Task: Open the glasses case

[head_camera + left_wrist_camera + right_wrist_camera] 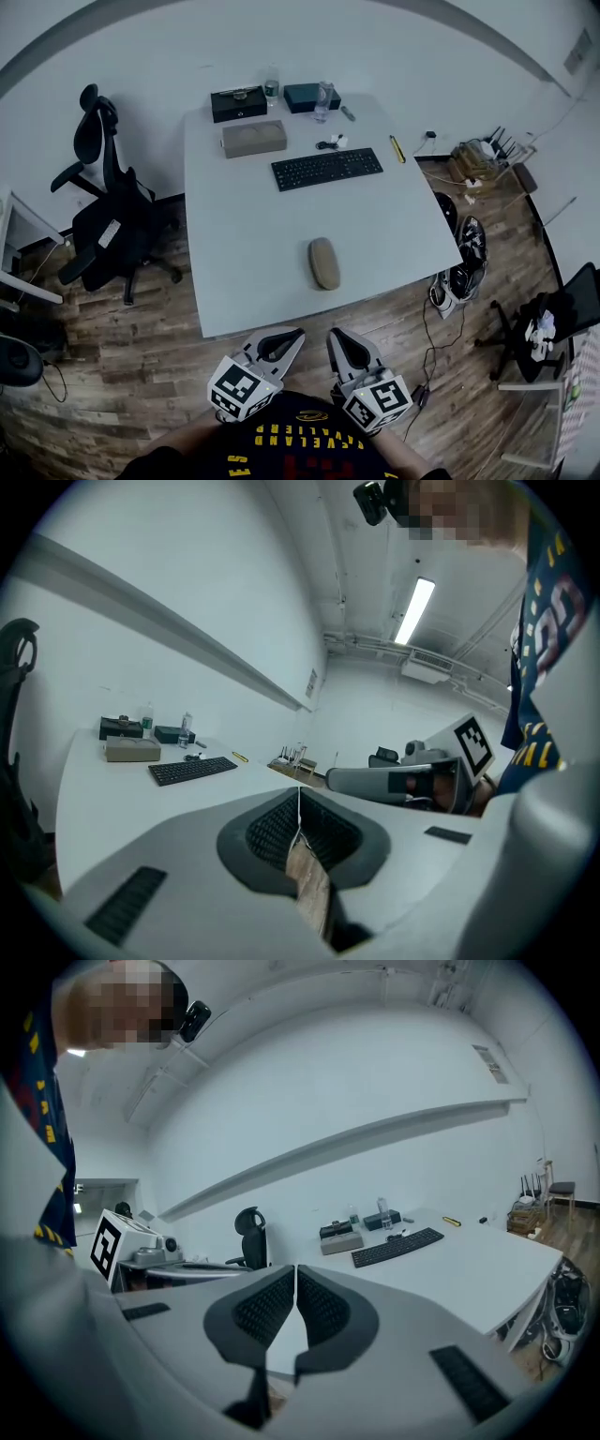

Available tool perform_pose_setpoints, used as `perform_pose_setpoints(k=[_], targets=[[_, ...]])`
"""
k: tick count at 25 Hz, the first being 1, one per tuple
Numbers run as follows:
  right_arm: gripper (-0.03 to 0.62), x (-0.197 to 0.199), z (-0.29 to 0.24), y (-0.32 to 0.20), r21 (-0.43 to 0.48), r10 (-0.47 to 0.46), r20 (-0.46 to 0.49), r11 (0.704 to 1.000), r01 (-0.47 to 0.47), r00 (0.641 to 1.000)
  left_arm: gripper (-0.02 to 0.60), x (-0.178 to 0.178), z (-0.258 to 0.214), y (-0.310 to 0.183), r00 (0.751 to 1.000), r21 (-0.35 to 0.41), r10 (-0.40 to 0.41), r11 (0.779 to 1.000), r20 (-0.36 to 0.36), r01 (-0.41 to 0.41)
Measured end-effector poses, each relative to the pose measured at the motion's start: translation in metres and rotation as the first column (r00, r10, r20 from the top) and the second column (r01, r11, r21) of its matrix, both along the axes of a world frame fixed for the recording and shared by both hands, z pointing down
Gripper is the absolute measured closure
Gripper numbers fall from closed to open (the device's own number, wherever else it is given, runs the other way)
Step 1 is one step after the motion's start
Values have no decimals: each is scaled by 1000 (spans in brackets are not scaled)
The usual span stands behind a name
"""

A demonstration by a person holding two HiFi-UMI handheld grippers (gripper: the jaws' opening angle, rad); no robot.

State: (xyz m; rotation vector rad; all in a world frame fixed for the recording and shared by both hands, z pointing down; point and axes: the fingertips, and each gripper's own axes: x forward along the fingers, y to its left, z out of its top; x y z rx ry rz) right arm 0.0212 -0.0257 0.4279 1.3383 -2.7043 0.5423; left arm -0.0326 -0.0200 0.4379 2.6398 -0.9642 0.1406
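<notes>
The glasses case is a tan oval pod lying closed on the white table, near its front edge. Both grippers hang off the table's front edge, over the wood floor, close to the person's body. My left gripper is shut with nothing between its pads, and its jaws meet in a thin line in the left gripper view. My right gripper is also shut and empty, seen close up in the right gripper view. The case lies ahead of both, slightly right of the gap between them. Neither gripper view shows the case.
A black keyboard lies further back on the table. Behind it are a beige box, a black box, a dark box, a bottle and a yellow cutter. An office chair stands left, shoes right.
</notes>
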Motion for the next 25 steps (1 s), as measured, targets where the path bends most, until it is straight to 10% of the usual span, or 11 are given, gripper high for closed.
perform_pose_setpoints(k=[25], targets=[[572, 10, 34, -119, -99, -58, -50, 994, 53, 997, 568, 7, 33, -114, 996, -79, -66, 994, 58, 70]])
